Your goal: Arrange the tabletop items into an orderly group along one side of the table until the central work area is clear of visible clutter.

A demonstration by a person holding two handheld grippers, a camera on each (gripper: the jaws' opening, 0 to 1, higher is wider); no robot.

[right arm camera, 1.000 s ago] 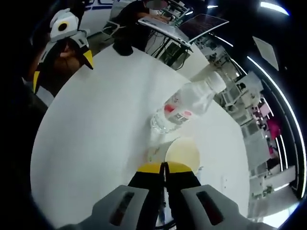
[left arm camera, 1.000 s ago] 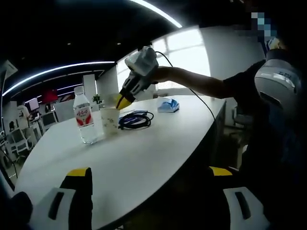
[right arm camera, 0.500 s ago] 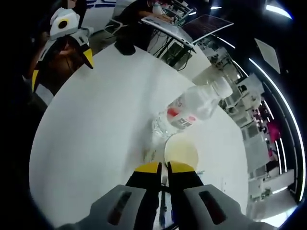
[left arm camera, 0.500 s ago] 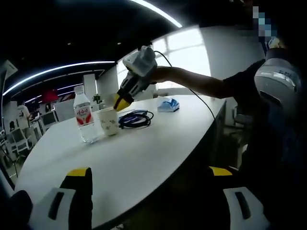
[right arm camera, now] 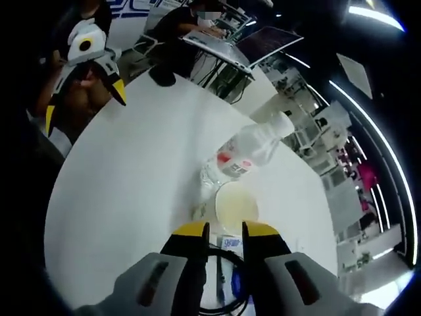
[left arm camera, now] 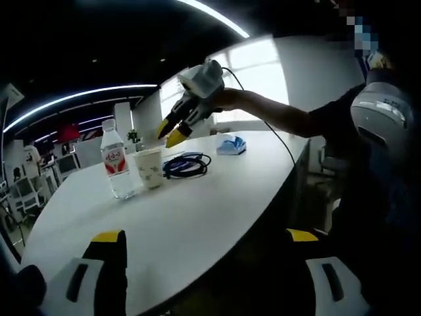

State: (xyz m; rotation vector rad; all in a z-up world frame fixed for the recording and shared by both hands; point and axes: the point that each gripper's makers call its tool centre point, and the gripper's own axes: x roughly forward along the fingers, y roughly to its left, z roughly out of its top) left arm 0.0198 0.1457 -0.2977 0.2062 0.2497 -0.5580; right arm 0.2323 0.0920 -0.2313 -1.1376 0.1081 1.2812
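In the left gripper view a clear water bottle (left arm camera: 115, 161) with a red label stands on the white table (left arm camera: 197, 217). A paper cup (left arm camera: 150, 168) stands right beside it, then a black cable coil (left arm camera: 186, 164) and a blue tissue pack (left arm camera: 230, 145). My right gripper (left arm camera: 169, 133) hangs open in the air above the cup and cable, holding nothing. From the right gripper view, its jaws (right arm camera: 225, 230) stand apart over the cup (right arm camera: 235, 204), with the bottle (right arm camera: 247, 153) beyond and the cable (right arm camera: 220, 293) below. My left gripper (left arm camera: 207, 257) is wide open and empty at the near table edge.
The left gripper (right arm camera: 84, 102) appears across the table, past a wide bare stretch of tabletop (right arm camera: 131, 178). A small dark object (right arm camera: 161, 76) sits at the far edge. Desks with laptops (right arm camera: 217, 49) and a seated person stand beyond.
My right gripper was shut at the cup's rim; it has opened, let go and risen above the cup. The left gripper has not moved.
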